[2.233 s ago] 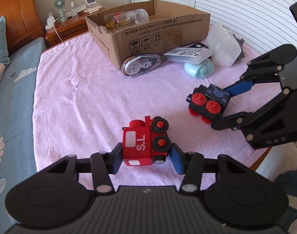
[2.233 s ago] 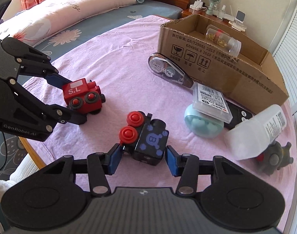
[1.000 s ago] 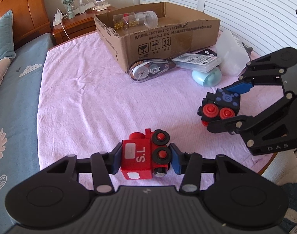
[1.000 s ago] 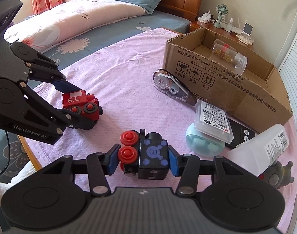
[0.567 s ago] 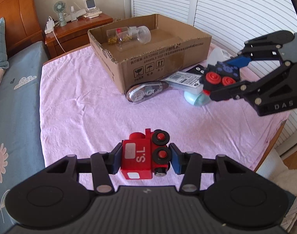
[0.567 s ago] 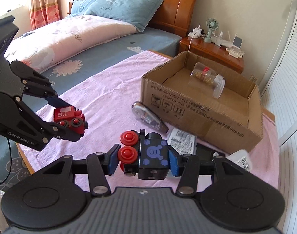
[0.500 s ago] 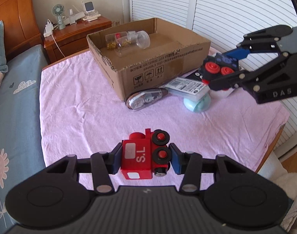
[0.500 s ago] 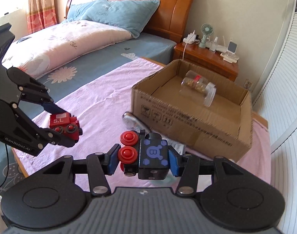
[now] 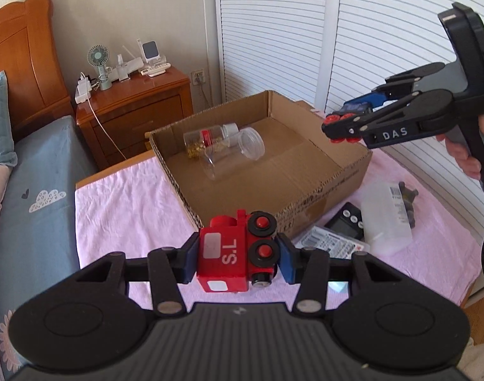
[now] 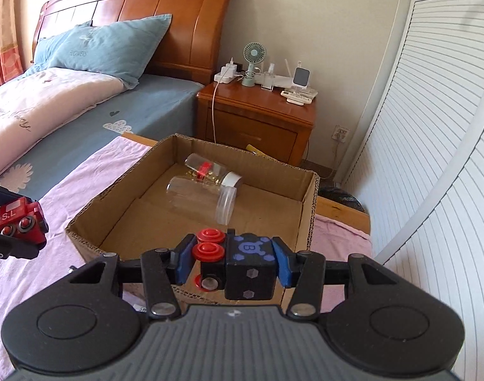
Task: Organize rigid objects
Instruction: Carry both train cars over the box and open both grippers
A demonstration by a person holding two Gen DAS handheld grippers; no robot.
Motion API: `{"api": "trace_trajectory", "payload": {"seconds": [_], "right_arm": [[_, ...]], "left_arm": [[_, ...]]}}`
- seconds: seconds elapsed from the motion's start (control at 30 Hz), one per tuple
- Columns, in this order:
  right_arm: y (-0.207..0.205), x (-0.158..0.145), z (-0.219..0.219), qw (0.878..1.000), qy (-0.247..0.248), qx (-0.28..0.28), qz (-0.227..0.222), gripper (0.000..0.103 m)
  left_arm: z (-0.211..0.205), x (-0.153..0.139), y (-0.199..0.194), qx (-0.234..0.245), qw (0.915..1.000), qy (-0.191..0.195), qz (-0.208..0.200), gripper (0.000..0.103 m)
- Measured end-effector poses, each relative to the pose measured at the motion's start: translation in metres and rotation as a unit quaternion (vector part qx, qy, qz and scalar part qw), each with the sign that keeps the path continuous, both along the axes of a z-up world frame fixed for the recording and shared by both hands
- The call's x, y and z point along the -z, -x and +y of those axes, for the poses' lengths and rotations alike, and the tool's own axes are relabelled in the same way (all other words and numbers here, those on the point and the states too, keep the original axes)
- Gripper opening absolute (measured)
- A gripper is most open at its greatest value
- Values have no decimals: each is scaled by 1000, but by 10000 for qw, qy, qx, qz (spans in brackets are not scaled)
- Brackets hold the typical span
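walls: plain cream plaster wall [image 10: 321,16] | doors: white louvred panels [image 9: 273,31] | bed: carved orange wooden headboard [image 10: 165,6], grey-blue sheet [image 10: 140,108], blue pillow [image 10: 105,44] | nightstand: glossy brown wooden bedside cabinet [image 10: 258,117] bearing small green desk fan [image 10: 254,54] | light: bright daylight

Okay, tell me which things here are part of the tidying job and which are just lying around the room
Job: red toy train in left gripper; black toy train in right gripper; cardboard box; clear jars inside it.
Lying about: nightstand, desk fan, blue pillow.
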State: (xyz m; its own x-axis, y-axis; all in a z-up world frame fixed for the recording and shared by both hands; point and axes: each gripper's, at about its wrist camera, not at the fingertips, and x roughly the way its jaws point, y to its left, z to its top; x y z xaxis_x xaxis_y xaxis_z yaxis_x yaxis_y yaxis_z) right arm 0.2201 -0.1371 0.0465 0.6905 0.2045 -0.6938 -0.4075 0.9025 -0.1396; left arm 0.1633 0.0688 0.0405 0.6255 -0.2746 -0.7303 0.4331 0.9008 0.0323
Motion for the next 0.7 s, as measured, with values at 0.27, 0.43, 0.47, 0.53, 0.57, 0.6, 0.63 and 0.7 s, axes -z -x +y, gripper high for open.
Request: {"api": "trace_trajectory", "payload": {"seconds": [0.27, 0.43, 0.47, 0.53, 0.57, 0.6, 0.63, 0.7], "right_arm": [[-41, 10, -4, 9997, -68, 169, 145, 55], [-48, 17, -8, 9996, -106, 163, 226, 55], [-49, 18, -9, 9995, -102, 166, 245, 55], [-53, 20, -10, 9994, -97, 174, 277, 55], [-57, 21, -11, 9993, -111, 179, 305, 55], [-60, 22, -11, 9992, -127, 187, 327, 55], [-65, 23, -12, 9990, -159, 206, 356, 55], [-74, 24, -13, 9987, -217, 232, 406, 55]], "left_arm": [[-24, 0, -54, -59, 9999, 85, -18, 48], [-32, 8, -66, -218, 9995, 103, -195, 98], [-32, 9, -65, -215, 9994, 110, -245, 98], [-28, 9, -62, -219, 9994, 166, -211, 99], [-26, 9, -59, -278, 9992, 210, -178, 99], [-24, 9, -56, -324, 9990, 274, -145, 99], [-22, 9, -52, -335, 9989, 306, -121, 99], [-20, 9, -43, -393, 9990, 216, -65, 99]]}}
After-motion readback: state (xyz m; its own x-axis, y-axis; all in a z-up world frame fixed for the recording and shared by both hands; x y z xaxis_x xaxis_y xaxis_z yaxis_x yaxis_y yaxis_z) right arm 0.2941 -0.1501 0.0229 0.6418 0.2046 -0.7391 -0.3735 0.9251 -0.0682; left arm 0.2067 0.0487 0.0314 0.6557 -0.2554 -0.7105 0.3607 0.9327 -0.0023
